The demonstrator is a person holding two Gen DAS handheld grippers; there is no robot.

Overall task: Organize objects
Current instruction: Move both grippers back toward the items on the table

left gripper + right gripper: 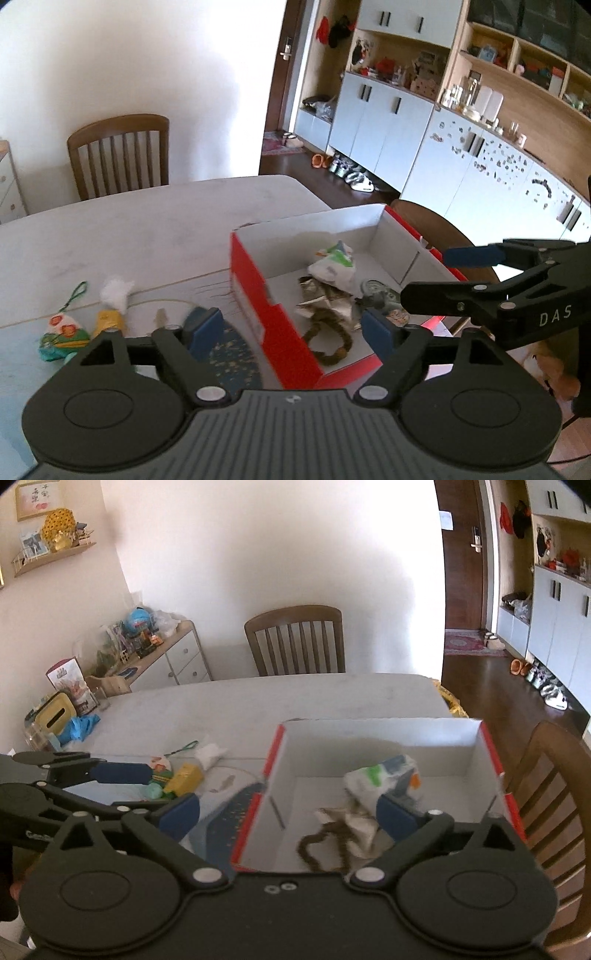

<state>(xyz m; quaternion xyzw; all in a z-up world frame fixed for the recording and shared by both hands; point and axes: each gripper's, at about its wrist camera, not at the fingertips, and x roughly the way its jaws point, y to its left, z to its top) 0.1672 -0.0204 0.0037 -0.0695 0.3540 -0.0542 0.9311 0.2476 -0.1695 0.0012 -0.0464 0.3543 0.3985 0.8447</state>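
Left wrist view showed us partway done: a braided cord (328, 343), crumpled wrappers (332, 266) and oddments lay in the red box (258, 295), small trinkets (64, 334) remained on the tabletop (147, 229), both grippers' jaws wide and empty.

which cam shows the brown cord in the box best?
Left wrist: the brown cord lies whole on the floor of the box. Right wrist shows the cord partly cut off by the gripper body.

On the table (147, 221), trinkets (64, 332) lie left of the box (266, 306) holding a braid (332, 343).
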